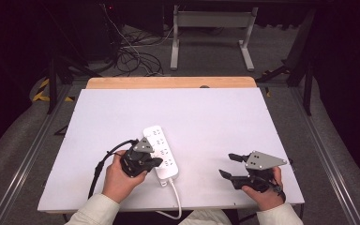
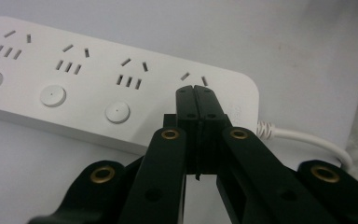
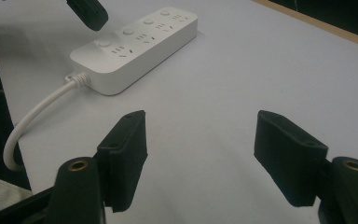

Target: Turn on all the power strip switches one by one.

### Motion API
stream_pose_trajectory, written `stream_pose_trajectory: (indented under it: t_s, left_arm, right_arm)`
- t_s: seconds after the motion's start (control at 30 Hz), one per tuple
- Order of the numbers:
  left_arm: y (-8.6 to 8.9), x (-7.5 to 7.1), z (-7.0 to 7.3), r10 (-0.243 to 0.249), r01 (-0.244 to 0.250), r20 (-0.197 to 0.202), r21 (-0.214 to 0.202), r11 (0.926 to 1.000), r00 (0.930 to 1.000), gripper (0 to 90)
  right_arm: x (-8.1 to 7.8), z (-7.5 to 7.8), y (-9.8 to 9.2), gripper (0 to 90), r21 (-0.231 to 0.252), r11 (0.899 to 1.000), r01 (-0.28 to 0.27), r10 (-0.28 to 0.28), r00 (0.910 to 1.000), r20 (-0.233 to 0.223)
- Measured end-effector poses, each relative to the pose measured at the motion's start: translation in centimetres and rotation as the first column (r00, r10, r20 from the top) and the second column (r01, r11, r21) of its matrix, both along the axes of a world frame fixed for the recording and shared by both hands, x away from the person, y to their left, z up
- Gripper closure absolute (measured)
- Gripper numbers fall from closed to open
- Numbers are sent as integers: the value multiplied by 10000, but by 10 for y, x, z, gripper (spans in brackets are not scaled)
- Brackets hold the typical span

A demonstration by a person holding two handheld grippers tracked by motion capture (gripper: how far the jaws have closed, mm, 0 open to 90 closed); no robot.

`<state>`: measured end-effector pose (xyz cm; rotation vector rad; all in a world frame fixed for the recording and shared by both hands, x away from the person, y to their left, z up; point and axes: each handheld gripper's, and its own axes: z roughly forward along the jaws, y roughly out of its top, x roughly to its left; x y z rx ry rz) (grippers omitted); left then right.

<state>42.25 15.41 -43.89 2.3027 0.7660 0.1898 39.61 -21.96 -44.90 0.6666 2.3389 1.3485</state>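
At lower centre of the high view, the left gripper (image 2: 194, 88) is pressed together over the power strip (image 2: 98, 88), apparently to push a button (image 2: 117, 112), while the right gripper (image 3: 200, 158) is held spread, idle.

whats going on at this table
A person sits at a white table with a handheld gripper in each hand. The left gripper, its jaws shut with nothing between them, is poised over the cord end of a white power strip, right by the last switch button, as if to press it. The right gripper rests off to the side with its jaws open and empty. The strip's white cord trails off the near table edge.
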Motion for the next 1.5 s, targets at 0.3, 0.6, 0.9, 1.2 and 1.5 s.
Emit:
stream_pose_trajectory:
  t_s: [0.3,0.6,0.9,1.2,1.5]
  left_arm:
    - [-6,1,-4,21,-26,84,554,9985,10000,900]
    - [-9,3,-8,-23,13,127,756,9971,9999,900]
    - [-10,2,-9,-28,-1,317,921,9957,9995,900]
    - [-10,2,-10,-27,6,219,976,9952,9998,900]
    - [-11,2,-12,-52,22,286,1028,9947,9996,900]
  right_arm:
    - [0,0,0,355,4,10000,-34,34,10000,-19]
    - [0,-1,0,355,13,10000,-46,46,10000,-31]
    - [0,0,0,355,22,10000,-56,56,10000,-37]
    - [0,-1,1,355,-9,10000,-75,75,10000,-34]
    - [0,-1,2,355,-54,9999,-87,87,10000,-48]
